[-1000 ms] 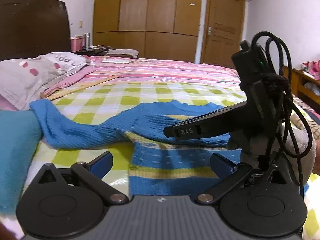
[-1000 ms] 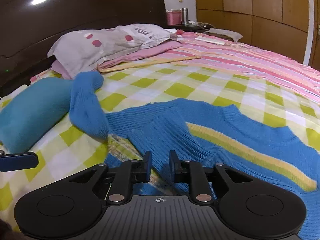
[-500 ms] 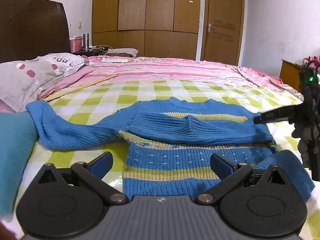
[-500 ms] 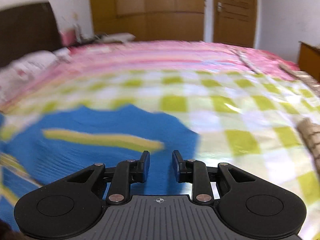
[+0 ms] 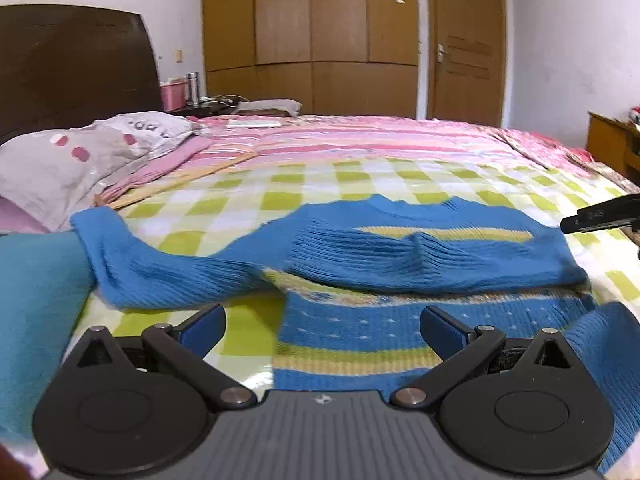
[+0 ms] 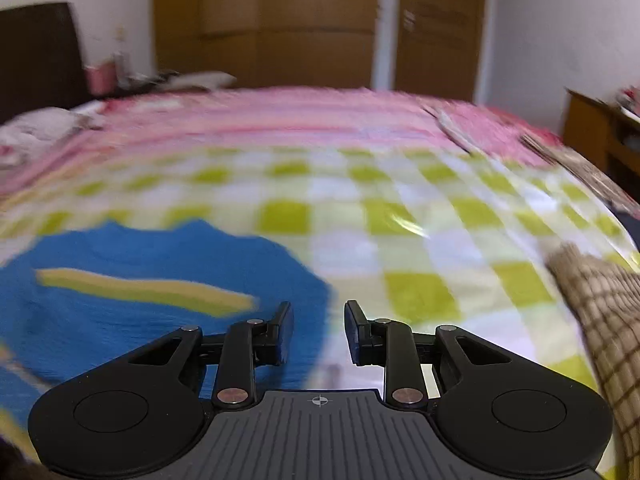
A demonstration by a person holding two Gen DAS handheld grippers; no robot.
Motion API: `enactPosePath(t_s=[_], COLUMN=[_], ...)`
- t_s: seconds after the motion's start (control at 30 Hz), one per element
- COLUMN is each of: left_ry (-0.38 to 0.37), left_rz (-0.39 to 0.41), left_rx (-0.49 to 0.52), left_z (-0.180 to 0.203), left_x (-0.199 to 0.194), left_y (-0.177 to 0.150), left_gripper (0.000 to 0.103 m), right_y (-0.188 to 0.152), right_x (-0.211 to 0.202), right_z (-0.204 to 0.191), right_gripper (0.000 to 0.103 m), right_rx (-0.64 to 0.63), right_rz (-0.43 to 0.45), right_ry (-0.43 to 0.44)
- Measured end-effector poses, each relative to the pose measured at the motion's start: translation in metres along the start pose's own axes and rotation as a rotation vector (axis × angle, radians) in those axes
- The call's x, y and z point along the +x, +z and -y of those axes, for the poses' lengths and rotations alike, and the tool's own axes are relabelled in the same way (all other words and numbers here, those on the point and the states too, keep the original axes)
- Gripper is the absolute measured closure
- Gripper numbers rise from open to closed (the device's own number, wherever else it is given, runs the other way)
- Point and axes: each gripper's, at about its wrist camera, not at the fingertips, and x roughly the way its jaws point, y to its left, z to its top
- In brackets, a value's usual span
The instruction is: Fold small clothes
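Note:
A blue knit sweater [image 5: 420, 256] with yellow stripes lies flat on the checked bedspread [image 5: 280, 200]. One sleeve is folded across its chest and the other sleeve [image 5: 152, 268] stretches left. My left gripper [image 5: 322, 330] hovers wide open over the sweater's lower body, with nothing between its fingers. In the blurred right wrist view my right gripper [image 6: 318, 332] stands at the sweater's [image 6: 140, 280] right edge. Its jaws are a narrow gap apart and hold nothing. One right finger [image 5: 596, 214] shows at the right edge of the left wrist view.
A teal cloth [image 5: 36, 312] lies at the left by the sleeve end, and a grey pillow [image 5: 80, 160] rests near the dark headboard [image 5: 72, 68]. A brown checked cloth [image 6: 600, 304] sits at the right. A wooden wardrobe [image 5: 312, 40] and a door stand behind the bed.
My right gripper swung from the sweater's left side to its right edge, clearing the left camera's view, and its jaws parted a little. The left gripper stayed put.

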Motion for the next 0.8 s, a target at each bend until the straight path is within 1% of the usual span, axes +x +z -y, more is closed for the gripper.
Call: enactPosePath(t_s=[0.07, 0.1, 0.13, 0.2, 0.3, 0.37, 0.43, 0.47, 0.5, 0.57, 0.63, 0.67, 0.7, 0.73, 0.8], left_ry=[0.01, 0.022, 0.035, 0.065, 0.094, 0.108, 0.118, 0.122, 0.126, 0.127, 0.125, 0.125, 0.126, 0.126, 0.126], left_rz=[0.007, 0.013, 0.017, 0.024, 0.031, 0.041, 0.05, 0.053, 0.054, 0.051, 0.052, 0.053, 0.054, 0.055, 0.055], left_rx=[-0.021, -0.03, -0.037, -0.053, -0.085, -0.105, -0.119, -0.127, -0.135, -0.147, -0.152, -0.151, -0.15, -0.149, -0.15], left_z=[-0.007, -0.01, -0.014, -0.022, -0.037, -0.046, -0.053, -0.056, -0.059, -0.063, -0.065, -0.065, -0.064, -0.064, -0.065], left_x=[-0.001, -0.001, -0.002, -0.004, -0.006, -0.007, -0.008, -0.008, -0.008, -0.007, -0.007, -0.007, -0.008, -0.008, -0.007], left_y=[0.002, 0.003, 0.003, 0.004, 0.006, 0.009, 0.01, 0.011, 0.011, 0.012, 0.012, 0.012, 0.012, 0.012, 0.012], left_gripper=[0.0, 0.0, 0.0, 0.0, 0.0, 0.0, 0.0, 0.0, 0.0, 0.0, 0.0, 0.0, 0.0, 0.0, 0.0], right_y=[0.002, 0.001, 0.001, -0.002, -0.009, -0.014, -0.016, -0.016, -0.017, -0.02, -0.024, -0.023, -0.023, -0.02, -0.019], right_x=[-0.009, -0.013, -0.016, -0.019, -0.019, -0.018, -0.015, -0.01, -0.007, 0.001, 0.004, 0.008, 0.012, 0.015, 0.013], right_z=[-0.022, -0.035, -0.048, -0.079, -0.123, -0.151, -0.171, -0.18, -0.185, -0.194, -0.199, -0.198, -0.196, -0.193, -0.189], right_gripper=[0.076, 0.076, 0.074, 0.074, 0.074, 0.073, 0.069, 0.064, 0.061, 0.061, 0.068, 0.073, 0.088, 0.091, 0.093], right_rx=[-0.041, -0.067, -0.09, -0.152, -0.276, -0.383, -0.456, -0.492, -0.52, -0.567, -0.589, -0.576, -0.543, -0.5, -0.445], right_rz=[0.012, 0.016, 0.018, 0.008, 0.006, 0.023, 0.032, 0.024, 0.007, -0.017, -0.025, -0.04, -0.057, -0.077, -0.078], right_ry=[0.099, 0.155, 0.203, 0.323, 0.442, 0.493, 0.513, 0.521, 0.525, 0.521, 0.501, 0.493, 0.499, 0.514, 0.517])
